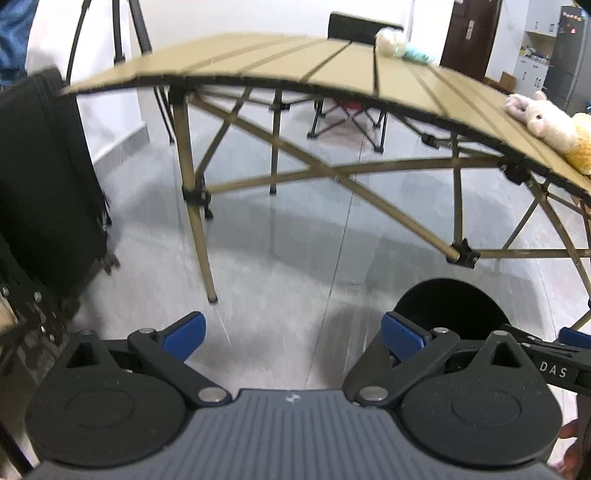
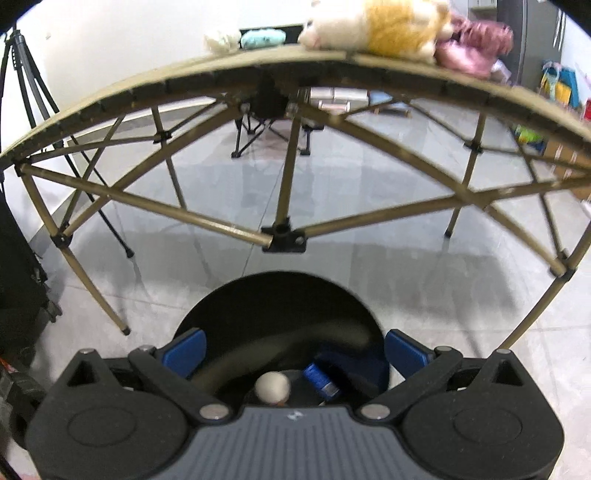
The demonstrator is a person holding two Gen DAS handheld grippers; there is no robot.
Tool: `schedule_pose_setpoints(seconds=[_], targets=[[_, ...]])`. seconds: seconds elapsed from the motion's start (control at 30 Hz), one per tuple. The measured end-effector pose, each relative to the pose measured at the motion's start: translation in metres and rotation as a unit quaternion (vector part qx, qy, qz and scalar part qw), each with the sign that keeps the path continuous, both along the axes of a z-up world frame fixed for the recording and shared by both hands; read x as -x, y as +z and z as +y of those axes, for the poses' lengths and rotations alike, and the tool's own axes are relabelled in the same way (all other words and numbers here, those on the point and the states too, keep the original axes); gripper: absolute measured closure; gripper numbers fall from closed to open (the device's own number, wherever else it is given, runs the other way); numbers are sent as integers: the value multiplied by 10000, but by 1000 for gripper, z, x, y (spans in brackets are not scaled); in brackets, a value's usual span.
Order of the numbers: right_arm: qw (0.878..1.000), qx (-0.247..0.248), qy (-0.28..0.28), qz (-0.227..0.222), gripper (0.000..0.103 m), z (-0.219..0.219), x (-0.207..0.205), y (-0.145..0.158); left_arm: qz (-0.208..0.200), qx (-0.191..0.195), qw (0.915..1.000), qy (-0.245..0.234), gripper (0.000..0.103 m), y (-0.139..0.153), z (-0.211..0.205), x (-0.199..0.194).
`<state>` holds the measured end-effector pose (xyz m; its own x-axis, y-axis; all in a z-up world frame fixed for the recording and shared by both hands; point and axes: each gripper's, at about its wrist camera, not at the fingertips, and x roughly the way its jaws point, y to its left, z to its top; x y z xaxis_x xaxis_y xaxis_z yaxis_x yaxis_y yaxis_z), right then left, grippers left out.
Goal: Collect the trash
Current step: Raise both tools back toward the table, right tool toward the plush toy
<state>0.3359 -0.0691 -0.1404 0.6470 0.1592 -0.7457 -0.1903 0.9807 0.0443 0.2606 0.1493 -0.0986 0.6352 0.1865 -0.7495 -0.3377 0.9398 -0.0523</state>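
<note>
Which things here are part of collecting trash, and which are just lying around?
Part of the job:
round black trash bin on the floor
blue can inside it
off-white crumpled ball inside it
open right tool above the bin

Just lying about:
plush toys on the tan folding table
black suitcase
tripod

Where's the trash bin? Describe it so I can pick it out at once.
Start from the tan folding table; on the grey floor in front of it, directly below the right claw, stands a round black bin. Unlike the black suitcase at far left, it is open-topped, with a white ball and blue can inside.
</note>
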Motion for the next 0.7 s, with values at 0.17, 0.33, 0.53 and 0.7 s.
schedule_pose_setpoints(seconds=[0.17, 0.33, 0.53, 0.7], targets=[[9993, 107, -16, -370, 0, -10, 12, 18, -327, -135, 9993, -69, 0, 19, -11, 5], [9957, -1, -26, -925, 0, -29, 24, 48, -737, -208, 9970, -127, 0, 46, -24, 7], [9861, -218, -161, -1639, 0, -57, 33, 85, -1047, -179, 9939, -296, 0, 73, -47, -1], [9772, -364, -237, -2079, 0, -79, 26, 107, -1307, -326, 9901, -391, 0, 93, -65, -15]])
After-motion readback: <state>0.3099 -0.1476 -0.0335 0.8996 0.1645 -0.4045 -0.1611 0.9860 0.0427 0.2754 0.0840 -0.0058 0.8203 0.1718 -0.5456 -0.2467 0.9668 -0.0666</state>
